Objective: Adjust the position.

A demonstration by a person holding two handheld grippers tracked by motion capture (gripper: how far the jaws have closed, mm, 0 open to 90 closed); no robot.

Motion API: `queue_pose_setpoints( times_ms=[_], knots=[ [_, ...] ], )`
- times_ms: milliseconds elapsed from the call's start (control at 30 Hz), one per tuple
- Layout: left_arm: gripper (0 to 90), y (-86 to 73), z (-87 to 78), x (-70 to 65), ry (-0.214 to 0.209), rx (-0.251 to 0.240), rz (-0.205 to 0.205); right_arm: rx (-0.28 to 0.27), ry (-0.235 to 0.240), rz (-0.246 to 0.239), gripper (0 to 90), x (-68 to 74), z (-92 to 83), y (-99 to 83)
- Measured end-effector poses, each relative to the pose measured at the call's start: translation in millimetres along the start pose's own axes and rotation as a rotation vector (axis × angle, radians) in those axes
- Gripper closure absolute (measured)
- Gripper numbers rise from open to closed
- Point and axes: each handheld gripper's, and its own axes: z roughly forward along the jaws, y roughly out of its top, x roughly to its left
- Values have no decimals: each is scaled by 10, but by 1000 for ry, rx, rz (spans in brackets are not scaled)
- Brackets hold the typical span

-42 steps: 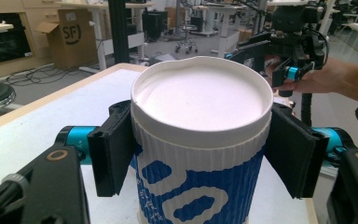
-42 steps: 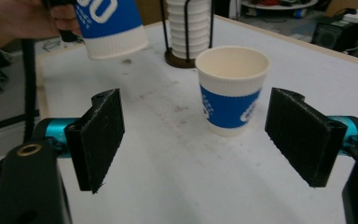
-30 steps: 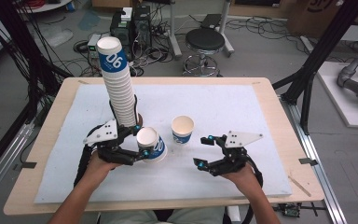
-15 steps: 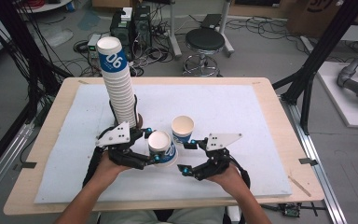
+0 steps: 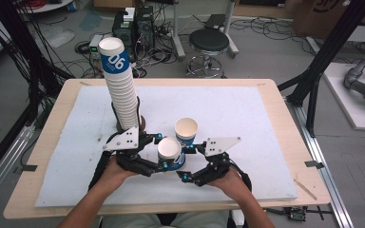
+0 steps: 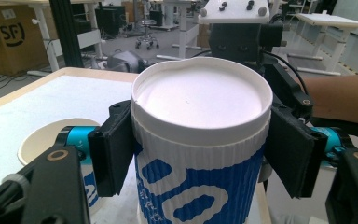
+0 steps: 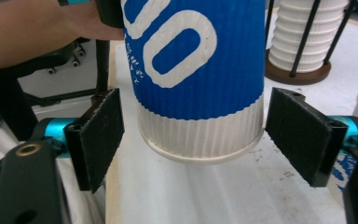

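A blue-and-white ribbed paper cup (image 5: 171, 153) hangs a little above the white mat, with my left gripper (image 5: 164, 152) shut on it. In the left gripper view both pads (image 6: 114, 154) press the cup (image 6: 200, 140) just under its rim. My right gripper (image 5: 184, 164) stands open around the cup's lower end. In the right gripper view the cup's base (image 7: 200, 135) sits between the pads (image 7: 303, 135) with a gap on each side. A second cup (image 5: 186, 129) stands upright on the mat just behind.
A tall stack of cups (image 5: 121, 85) leans in a wire holder on a round wooden base (image 7: 298, 72) at the mat's left. The white mat (image 5: 247, 114) covers most of the wooden table (image 5: 285, 118). Both hands work near the front edge.
The right gripper has slid left until its jaws straddle the held cup's base. The left gripper carried the cup slightly right, toward the middle.
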Motion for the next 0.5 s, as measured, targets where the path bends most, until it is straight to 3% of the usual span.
queue_pose_setpoints(
  times_ms=[500],
  knots=[
    [299, -26, 22, -25, -37, -2, 9, 31, 26, -15, 203, 21, 56, -4]
  ],
)
